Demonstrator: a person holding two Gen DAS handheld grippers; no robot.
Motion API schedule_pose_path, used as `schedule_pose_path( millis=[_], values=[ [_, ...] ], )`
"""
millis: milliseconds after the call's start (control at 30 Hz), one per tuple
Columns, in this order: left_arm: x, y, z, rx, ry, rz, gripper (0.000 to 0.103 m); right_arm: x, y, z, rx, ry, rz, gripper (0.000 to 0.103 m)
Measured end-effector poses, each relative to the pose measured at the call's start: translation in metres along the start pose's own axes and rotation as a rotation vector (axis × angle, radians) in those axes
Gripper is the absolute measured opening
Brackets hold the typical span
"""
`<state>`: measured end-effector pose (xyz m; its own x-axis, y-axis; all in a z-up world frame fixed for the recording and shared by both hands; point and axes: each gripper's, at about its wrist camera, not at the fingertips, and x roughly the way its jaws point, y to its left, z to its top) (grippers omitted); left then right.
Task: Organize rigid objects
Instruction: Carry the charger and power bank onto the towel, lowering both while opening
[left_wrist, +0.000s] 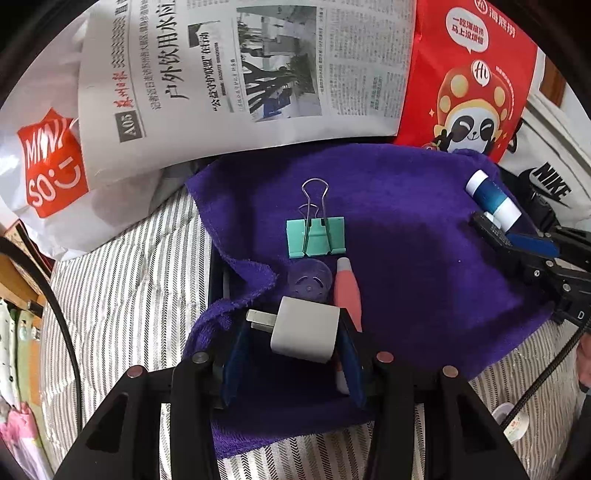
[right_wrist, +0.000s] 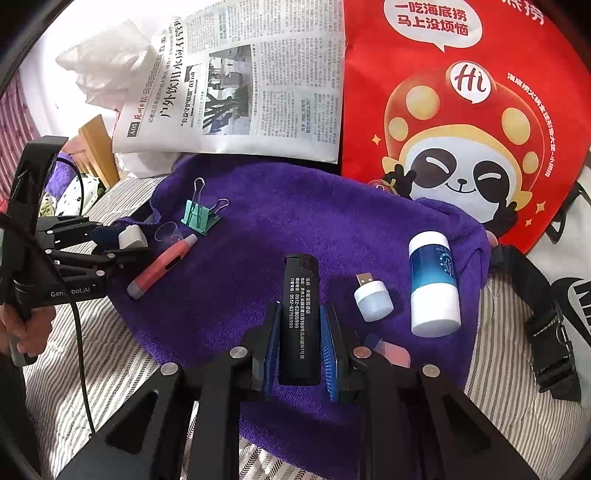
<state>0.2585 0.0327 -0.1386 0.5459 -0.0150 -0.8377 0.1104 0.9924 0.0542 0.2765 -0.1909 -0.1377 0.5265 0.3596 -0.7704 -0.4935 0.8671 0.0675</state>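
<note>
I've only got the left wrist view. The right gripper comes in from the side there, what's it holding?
Observer: The right gripper is shut on a black lighter with white print, held lengthwise between its pads.
Operator: Anything beside that blue and white bottle?
Observer: Yes, a small white USB light lies on the purple towel between the lighter and the bottle, apart from both.
Operator: And the pink pen under my gripper, where does it end?
Observer: The pen runs full length beside the left gripper, its near tip close to the towel's edge.
</note>
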Motion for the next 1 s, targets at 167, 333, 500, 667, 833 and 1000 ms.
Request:
schedule_pose_path(
  millis=[167, 333, 500, 667, 833, 1000],
  values=[
    [0.013, -0.007, 0.003, 0.021, 0.042, 0.039, 0.044, 0.001, -0.002, -0.001, -0.001, 0.004, -0.004, 0.021],
    [0.013, -0.006, 0.001, -0.005, 0.031, 0.013, 0.043, 0.006, -0.006, -0.002, 0.008, 0.013, -0.001, 0.021],
    [0.012, -0.006, 0.001, -0.012, 0.022, 0.007, 0.044, 0.015, -0.011, -0.003, 0.029, 0.027, -0.002, 0.021],
    [0.014, -0.006, -0.002, -0.013, 0.017, 0.004, 0.044, 0.024, -0.013, -0.003, 0.035, 0.038, -0.012, 0.021],
    [0.013, -0.013, -0.007, -0.005, 0.019, -0.021, 0.055, 0.028, -0.013, -0.002, 0.040, 0.039, -0.026, 0.021],
    [0.010, -0.017, -0.012, 0.001, 0.017, -0.020, 0.061, 0.032, -0.011, 0.000, 0.036, 0.038, -0.043, 0.021]
  ],
)
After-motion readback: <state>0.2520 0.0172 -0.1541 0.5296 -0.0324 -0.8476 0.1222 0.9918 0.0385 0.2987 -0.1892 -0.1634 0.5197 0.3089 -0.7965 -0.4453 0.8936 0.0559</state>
